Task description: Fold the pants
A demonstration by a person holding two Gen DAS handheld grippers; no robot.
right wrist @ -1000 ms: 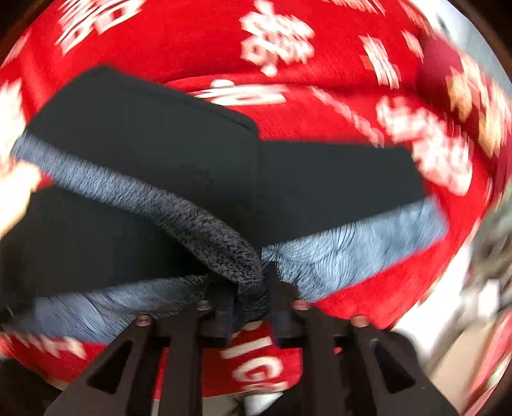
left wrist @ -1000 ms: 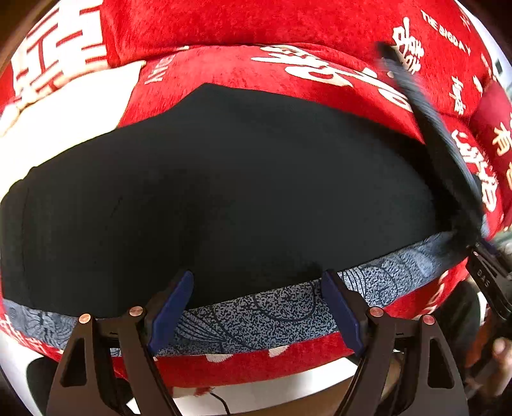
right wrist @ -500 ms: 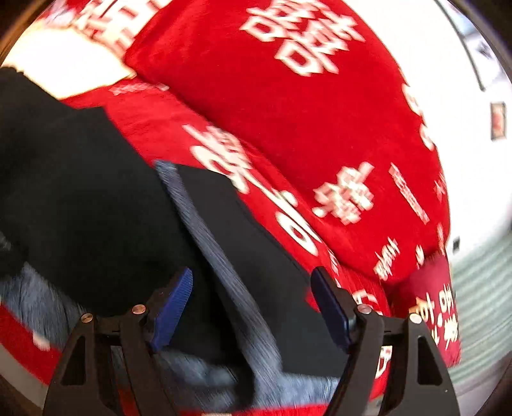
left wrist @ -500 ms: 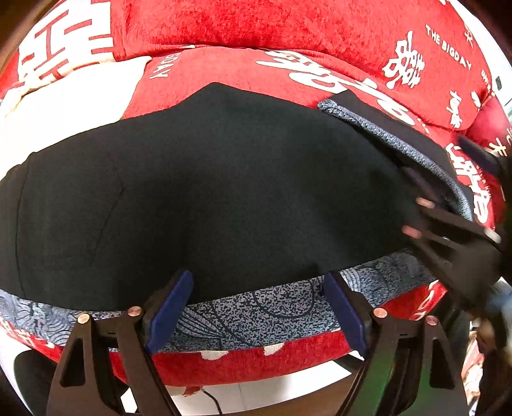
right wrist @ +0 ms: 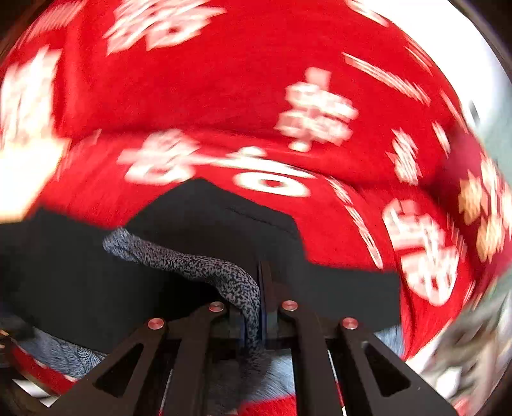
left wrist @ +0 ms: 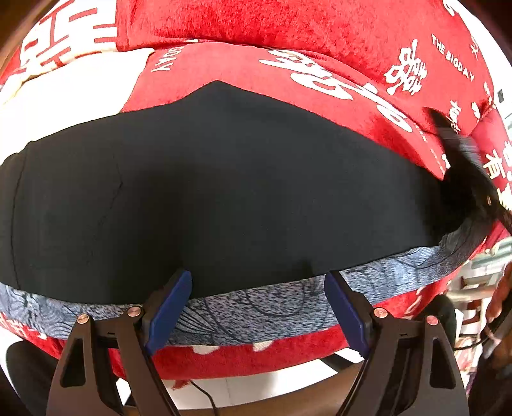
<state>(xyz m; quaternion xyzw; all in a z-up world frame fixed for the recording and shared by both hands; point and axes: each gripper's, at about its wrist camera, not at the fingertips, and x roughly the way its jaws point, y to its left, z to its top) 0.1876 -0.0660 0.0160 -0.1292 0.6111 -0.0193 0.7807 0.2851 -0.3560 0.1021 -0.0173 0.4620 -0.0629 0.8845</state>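
Black pants (left wrist: 224, 179) lie spread on a red sofa seat, with their grey-blue patterned waistband (left wrist: 256, 313) along the near edge. My left gripper (left wrist: 257, 304) hovers open just over that waistband, its blue pads (left wrist: 172, 304) on either side of a stretch of it and pressing on nothing. At the right edge of the left wrist view a corner of the pants (left wrist: 460, 160) is lifted off the seat. In the blurred right wrist view my right gripper (right wrist: 263, 278) is shut on a grey speckled band (right wrist: 204, 265) of the pants, and black cloth (right wrist: 224, 224) rises behind it.
The red sofa cushion (left wrist: 320, 80) carries white characters, and its backrest (left wrist: 256, 19) rises behind. A white patch (left wrist: 73, 86) covers the seat at the left. Below the seat edge are pale floor and a thin cable (left wrist: 204, 396). A hand (left wrist: 499, 297) shows at the right edge.
The right gripper let the band go and stood open half a second ago. It has since shut on the band again and lifted the right corner. The left gripper stayed open over the waistband.
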